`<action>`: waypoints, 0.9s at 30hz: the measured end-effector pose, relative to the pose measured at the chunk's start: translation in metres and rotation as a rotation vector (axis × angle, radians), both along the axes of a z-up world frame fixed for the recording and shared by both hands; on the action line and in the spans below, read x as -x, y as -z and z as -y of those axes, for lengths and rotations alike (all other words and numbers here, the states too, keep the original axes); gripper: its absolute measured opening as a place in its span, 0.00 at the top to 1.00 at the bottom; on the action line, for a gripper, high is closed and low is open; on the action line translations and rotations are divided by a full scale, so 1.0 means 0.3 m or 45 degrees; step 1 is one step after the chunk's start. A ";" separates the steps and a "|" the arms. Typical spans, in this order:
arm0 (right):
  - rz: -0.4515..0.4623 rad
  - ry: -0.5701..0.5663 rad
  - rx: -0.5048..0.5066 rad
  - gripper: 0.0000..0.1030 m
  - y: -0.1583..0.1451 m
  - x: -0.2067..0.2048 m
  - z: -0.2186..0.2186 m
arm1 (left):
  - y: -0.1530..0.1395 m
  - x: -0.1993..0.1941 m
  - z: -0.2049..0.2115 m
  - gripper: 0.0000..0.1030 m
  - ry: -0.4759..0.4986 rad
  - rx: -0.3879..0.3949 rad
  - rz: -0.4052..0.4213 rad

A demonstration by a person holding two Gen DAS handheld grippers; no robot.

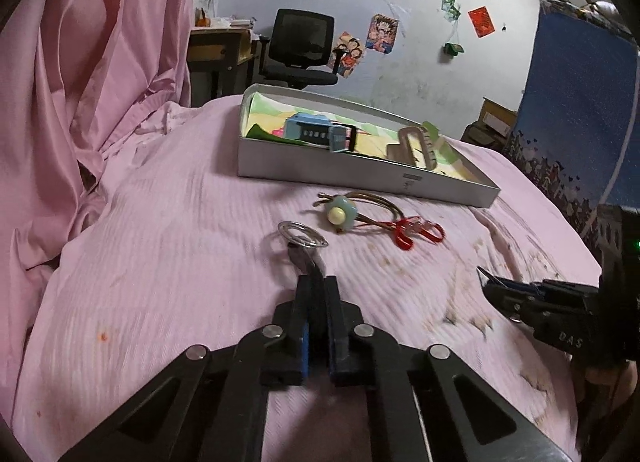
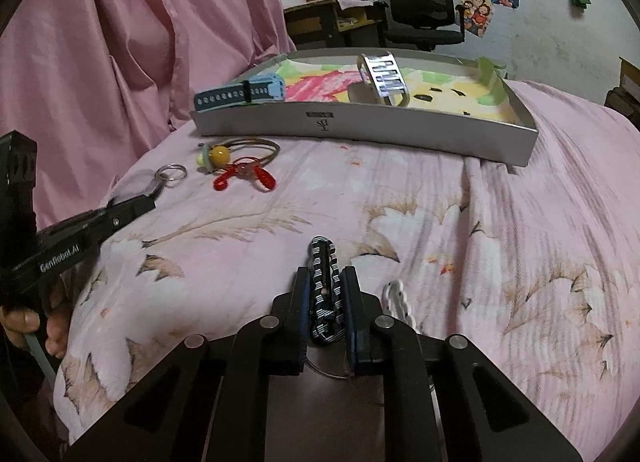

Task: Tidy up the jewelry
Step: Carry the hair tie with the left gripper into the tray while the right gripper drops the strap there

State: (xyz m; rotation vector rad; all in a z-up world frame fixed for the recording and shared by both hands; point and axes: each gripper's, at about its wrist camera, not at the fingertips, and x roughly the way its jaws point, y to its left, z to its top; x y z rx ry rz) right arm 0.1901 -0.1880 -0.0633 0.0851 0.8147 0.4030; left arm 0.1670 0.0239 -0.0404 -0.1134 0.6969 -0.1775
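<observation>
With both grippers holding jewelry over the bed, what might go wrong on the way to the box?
1. The left gripper pinches only the small tab below the key ring; the ring may swing or slip out.
2. The blue watch overhangs the box wall and could be knocked out.
3. The braided bracelet in the right gripper sits loosely looped; it might sag free on the soft bedsheet.

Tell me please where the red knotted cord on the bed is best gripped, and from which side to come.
Probably at the middle knot of the red knotted cord, where its two loops meet, coming straight down from above. It lies flat on the bedspread, and the brown hair tie overlaps its far side, so approach from the near side.
</observation>
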 end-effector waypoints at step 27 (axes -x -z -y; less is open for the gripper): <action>0.578 0.134 -0.195 0.87 -0.280 0.026 0.061 | -0.239 0.008 0.166 0.94 0.011 -0.077 0.404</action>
